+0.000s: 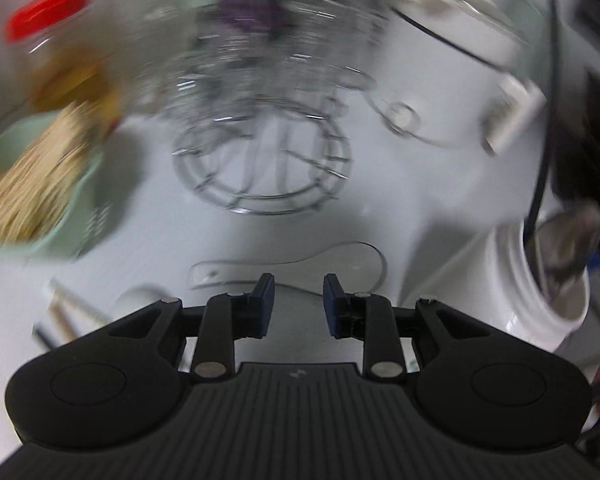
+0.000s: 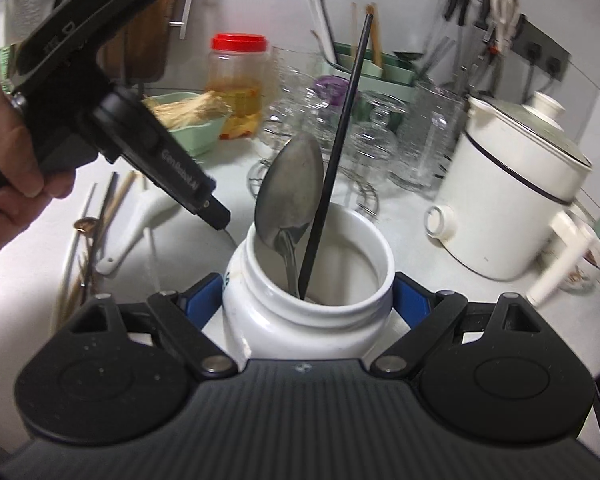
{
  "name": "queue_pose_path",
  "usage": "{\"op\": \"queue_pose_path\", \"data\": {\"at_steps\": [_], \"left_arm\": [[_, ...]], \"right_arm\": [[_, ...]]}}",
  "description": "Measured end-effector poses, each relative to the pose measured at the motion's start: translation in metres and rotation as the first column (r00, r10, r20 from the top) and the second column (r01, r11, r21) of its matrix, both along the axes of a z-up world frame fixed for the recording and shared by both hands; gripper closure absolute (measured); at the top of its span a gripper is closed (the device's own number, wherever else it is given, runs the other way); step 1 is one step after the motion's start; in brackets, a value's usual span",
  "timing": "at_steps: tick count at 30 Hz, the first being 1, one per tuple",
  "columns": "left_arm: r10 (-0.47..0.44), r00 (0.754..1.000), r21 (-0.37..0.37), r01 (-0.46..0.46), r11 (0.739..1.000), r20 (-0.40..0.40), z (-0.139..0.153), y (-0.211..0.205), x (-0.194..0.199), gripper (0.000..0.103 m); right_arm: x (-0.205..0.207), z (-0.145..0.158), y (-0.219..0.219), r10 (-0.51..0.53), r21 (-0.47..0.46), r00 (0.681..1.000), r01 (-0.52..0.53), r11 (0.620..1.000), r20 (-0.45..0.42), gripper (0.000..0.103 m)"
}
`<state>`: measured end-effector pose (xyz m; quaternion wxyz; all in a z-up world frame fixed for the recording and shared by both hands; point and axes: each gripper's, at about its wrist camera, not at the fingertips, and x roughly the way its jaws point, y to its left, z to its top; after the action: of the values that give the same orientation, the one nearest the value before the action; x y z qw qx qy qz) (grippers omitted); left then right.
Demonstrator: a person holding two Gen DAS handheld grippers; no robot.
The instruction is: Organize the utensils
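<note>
My right gripper [image 2: 307,295] is shut on a white jar [image 2: 300,328], with a blue pad on each side of it. In the jar stand a metal spoon [image 2: 290,192], bowl up, and a black chopstick [image 2: 344,140]. My left gripper [image 1: 299,292] is open with nothing between its fingers, and hovers over the white counter just before a clear plastic spoon [image 1: 340,260]. The right wrist view shows it from the side [image 2: 216,216], left of the jar, held by a hand [image 2: 8,176]. Loose chopsticks [image 2: 112,208] and a white ceramic spoon [image 2: 136,220] lie on the counter at the left.
A wire rack [image 1: 260,168] with glasses stands behind the left gripper. A green dish of pale strands [image 1: 28,192] and a red-lidded jar [image 2: 240,80] are at the left. A white cooker [image 2: 512,208] sits at the right. The left wrist view is blurred.
</note>
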<state>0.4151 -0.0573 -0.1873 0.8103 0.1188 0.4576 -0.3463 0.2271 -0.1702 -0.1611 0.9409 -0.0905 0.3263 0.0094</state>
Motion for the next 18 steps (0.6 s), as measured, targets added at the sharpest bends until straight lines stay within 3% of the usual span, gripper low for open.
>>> {"op": "queue_pose_path", "data": {"at_steps": [4,9,13,18], "left_arm": [[-0.17,0.984,0.06,0.167,0.984,0.048,-0.005,-0.026,-0.01,0.072],[-0.324,0.939,0.145,0.307,0.941,0.117,-0.01,-0.045,-0.03,0.072],[-0.38,0.917,0.209,0.351,0.913,0.124,-0.019,-0.055,-0.033,0.072],[-0.398,0.905,0.238,0.359,0.903,0.146,-0.027,-0.058,-0.032,0.072]], "right_arm": [[-0.008,0.0,-0.01,-0.044,0.0,0.999,0.044,0.999,-0.01,0.012],[-0.014,0.0,-0.017,-0.068,0.0,0.998,0.068,0.998,-0.012,0.012],[-0.013,0.0,-0.016,-0.074,-0.003,0.997,0.074,0.997,-0.011,0.012],[-0.014,0.0,-0.016,-0.083,0.0,0.997,0.083,0.997,-0.008,0.012]]}}
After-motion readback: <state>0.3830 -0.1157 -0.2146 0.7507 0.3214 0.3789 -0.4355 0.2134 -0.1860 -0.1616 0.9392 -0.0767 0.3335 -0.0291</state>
